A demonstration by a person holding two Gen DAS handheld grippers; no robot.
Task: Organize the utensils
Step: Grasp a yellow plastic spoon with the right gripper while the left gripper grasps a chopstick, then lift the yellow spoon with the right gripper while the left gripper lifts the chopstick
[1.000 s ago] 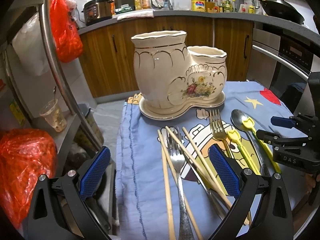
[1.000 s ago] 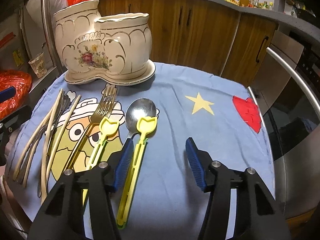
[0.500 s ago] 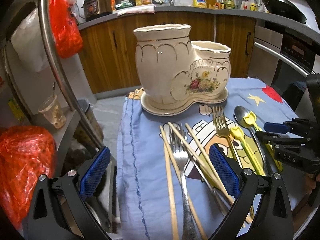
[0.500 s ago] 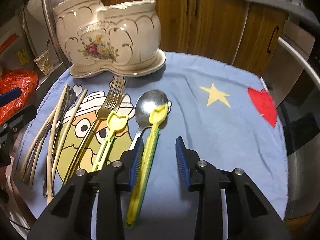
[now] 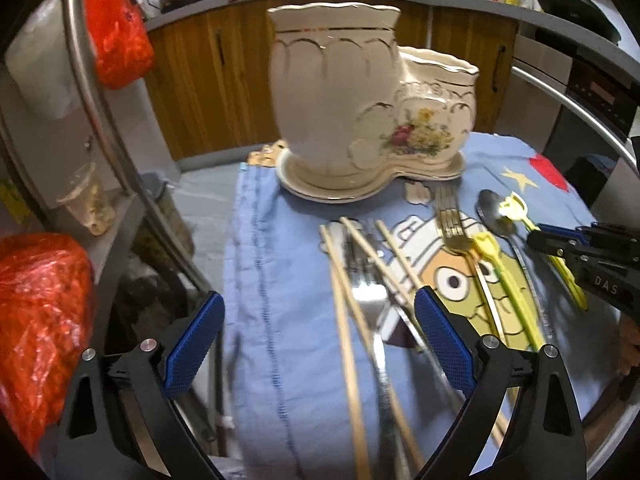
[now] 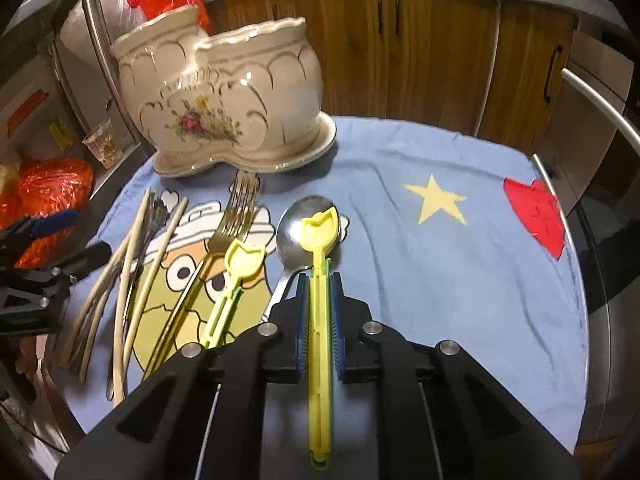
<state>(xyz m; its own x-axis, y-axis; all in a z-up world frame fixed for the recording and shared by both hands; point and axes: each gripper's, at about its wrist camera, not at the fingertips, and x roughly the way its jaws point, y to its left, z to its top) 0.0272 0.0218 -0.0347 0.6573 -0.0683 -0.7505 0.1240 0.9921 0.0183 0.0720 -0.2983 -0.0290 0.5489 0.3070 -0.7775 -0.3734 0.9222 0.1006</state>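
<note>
A cream two-part ceramic utensil holder (image 6: 224,108) stands at the back of the blue cloth (image 6: 440,264); it also shows in the left wrist view (image 5: 360,112). My right gripper (image 6: 319,286) is shut on the handle of a yellow plastic utensil (image 6: 318,236) whose head lies over a metal spoon (image 6: 296,232). A second yellow utensil (image 6: 236,280), a gold fork (image 6: 236,216) and chopsticks (image 6: 132,264) lie to its left. My left gripper (image 5: 316,344) is open over the chopsticks (image 5: 340,280) and a silver fork (image 5: 372,300).
Red plastic bags (image 5: 40,312) and a steel rail (image 5: 100,112) are at the left of the table. Wooden cabinets (image 6: 420,48) stand behind. A steel bar (image 6: 600,112) and a dark oven front are at the right.
My right gripper moved forward and closed on the yellow utensil's handle. My left gripper moved closer to the holder and stayed open.
</note>
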